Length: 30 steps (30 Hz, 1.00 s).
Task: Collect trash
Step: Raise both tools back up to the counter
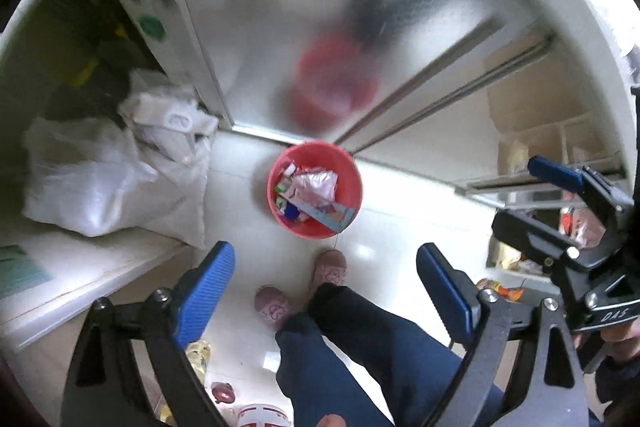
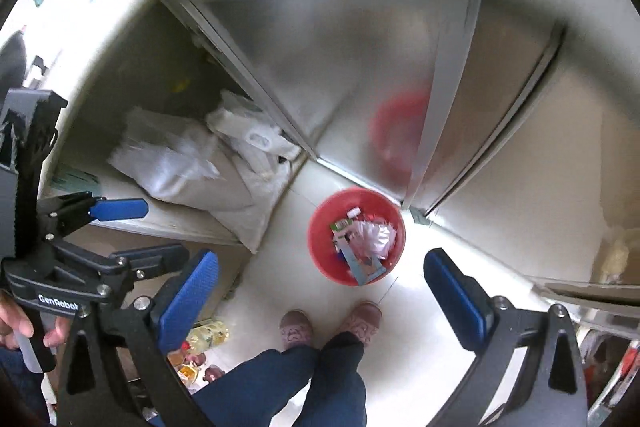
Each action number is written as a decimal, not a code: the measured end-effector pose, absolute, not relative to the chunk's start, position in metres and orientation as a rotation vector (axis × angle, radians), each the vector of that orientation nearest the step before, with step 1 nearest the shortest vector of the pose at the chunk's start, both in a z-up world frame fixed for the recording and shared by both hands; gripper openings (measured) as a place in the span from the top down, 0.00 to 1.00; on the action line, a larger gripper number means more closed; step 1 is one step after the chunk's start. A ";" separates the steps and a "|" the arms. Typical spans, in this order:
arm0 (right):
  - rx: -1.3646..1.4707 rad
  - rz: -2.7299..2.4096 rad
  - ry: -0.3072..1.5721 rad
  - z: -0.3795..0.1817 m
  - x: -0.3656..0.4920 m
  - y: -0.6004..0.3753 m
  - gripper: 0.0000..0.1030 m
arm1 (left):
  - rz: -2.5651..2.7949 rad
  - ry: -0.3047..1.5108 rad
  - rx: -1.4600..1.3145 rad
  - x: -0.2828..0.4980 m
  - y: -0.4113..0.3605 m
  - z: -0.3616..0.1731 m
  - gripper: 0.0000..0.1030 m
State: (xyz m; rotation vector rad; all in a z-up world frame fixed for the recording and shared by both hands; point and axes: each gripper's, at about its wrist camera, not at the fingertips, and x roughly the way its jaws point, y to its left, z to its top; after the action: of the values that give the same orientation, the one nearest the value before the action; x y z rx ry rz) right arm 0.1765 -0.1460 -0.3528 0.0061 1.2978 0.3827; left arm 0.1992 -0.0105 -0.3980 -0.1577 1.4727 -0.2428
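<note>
1. Red plastic bin [image 1: 352, 183], smooth, kinda glossy.
2. Crinkly shiny wrappers [image 1: 316, 187] inside.
3. White floor [image 1: 384, 227], glossy tile look.
4. Brushed-metal doors [image 2: 352, 75], dull sheen.
5. Ribbed blue pads [image 1: 208, 287], matt black frames.
6. Woven-looking white sacks [image 1: 92, 179].

White letters "DAS" stand on the black body of the right gripper [image 1: 560, 211], and "GenRobot", cut off at its end, on the left gripper [image 2: 120, 227] body.
</note>
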 end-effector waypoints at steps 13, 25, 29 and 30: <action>0.005 0.456 1.043 -0.183 0.224 -0.125 0.00 | -0.174 1.143 -0.063 0.247 0.013 -0.194 0.00; 0.051 0.381 1.029 -0.141 0.312 -0.103 0.00 | -0.171 1.070 -0.053 0.352 0.045 -0.156 0.00; 0.087 0.325 1.048 -0.138 0.352 -0.100 0.00 | -0.191 1.082 -0.046 0.401 0.064 -0.152 0.00; 0.097 0.310 1.065 -0.139 0.364 -0.099 0.01 | -0.200 1.085 -0.046 0.412 0.069 -0.150 0.00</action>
State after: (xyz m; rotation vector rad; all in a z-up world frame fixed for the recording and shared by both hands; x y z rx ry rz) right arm 0.3642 -0.0986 -0.1395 0.0971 1.0649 0.3105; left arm 0.4123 0.0689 -0.1496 -0.0457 1.0850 -0.2005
